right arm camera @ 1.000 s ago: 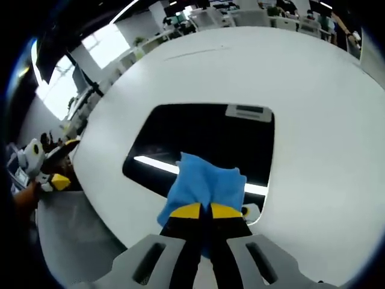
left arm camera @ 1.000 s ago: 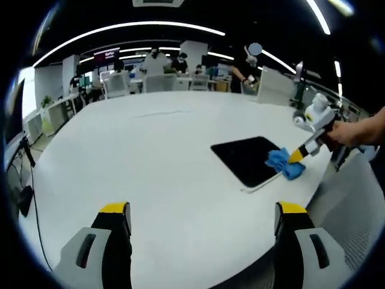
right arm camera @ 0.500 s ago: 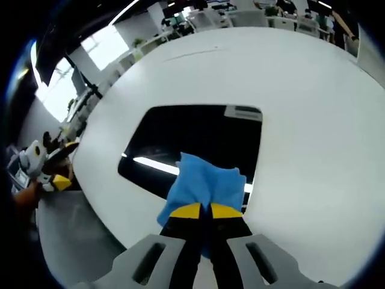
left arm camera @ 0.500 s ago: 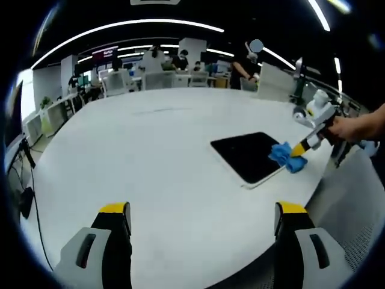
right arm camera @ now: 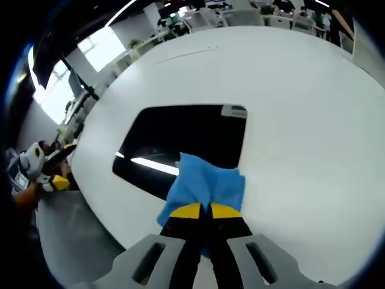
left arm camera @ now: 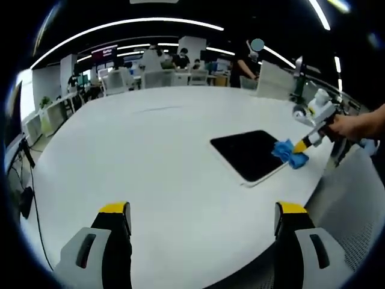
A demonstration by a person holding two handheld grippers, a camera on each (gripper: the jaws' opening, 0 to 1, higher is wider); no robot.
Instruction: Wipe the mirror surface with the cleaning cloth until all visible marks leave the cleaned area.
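One mirror (right arm camera: 186, 141) lies flat near the white table's (left arm camera: 150, 156) edge. The right gripper (right arm camera: 204, 212), jaws clenched on the one blue cleaning cloth (right arm camera: 204, 186), presses it onto the mirror's near edge. The left gripper (left arm camera: 201, 214) hovers with jaws spread, holding nothing.

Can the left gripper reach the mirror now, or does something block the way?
Probably yes: only bare white table lies between the open left gripper and the mirror, though the right gripper and blue cloth occupy its far corner.

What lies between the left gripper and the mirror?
Only bare white table: in the left gripper view nothing sits between the left gripper and the mirror.
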